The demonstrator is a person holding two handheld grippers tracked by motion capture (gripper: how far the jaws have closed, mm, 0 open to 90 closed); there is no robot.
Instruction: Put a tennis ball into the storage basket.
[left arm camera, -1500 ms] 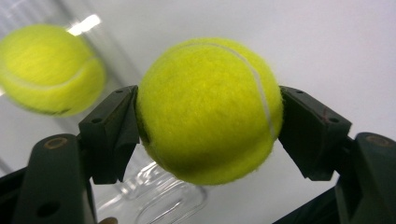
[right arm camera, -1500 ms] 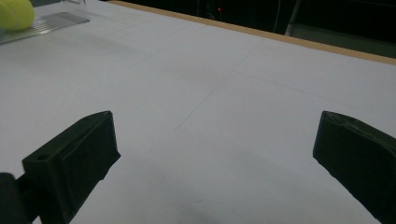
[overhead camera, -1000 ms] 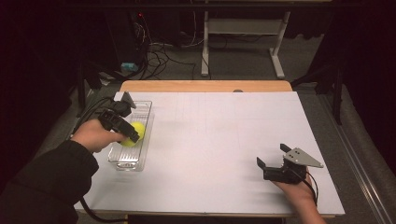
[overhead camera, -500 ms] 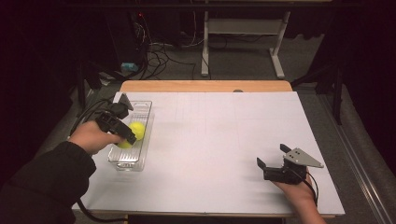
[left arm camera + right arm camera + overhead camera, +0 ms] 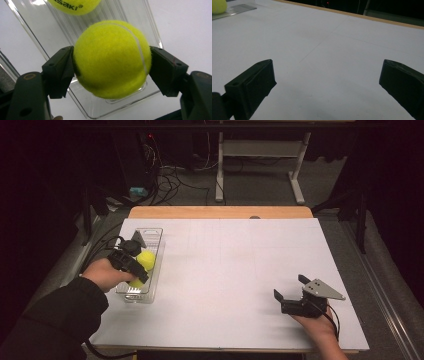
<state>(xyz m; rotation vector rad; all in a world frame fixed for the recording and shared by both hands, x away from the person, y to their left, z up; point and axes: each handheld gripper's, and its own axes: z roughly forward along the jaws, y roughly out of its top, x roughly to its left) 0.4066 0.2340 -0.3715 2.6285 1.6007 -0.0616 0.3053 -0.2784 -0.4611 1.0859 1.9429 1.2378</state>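
A clear plastic tray (image 5: 159,251) lies at the table's left side. My left gripper (image 5: 139,277) reaches into its near end and is shut on a yellow tennis ball (image 5: 111,58), one jaw pressed on each side. In the high view the held ball (image 5: 135,283) peeks out under the gripper. A second tennis ball (image 5: 146,260) rests in the tray just beyond it, its printed lettering showing (image 5: 75,5). My right gripper (image 5: 290,287) sits low at the table's near right, open, with nothing between its jaws (image 5: 327,80).
The white table top (image 5: 235,265) stretches between the two grippers. A wooden edge (image 5: 220,212) runs along the far side, with cables and a stand's legs on the floor behind. The tray (image 5: 237,8) and a ball (image 5: 218,5) show far off in the right gripper view.
My left gripper has drifted slightly toward the near end of the tray with the ball in it. The right gripper has stayed put.
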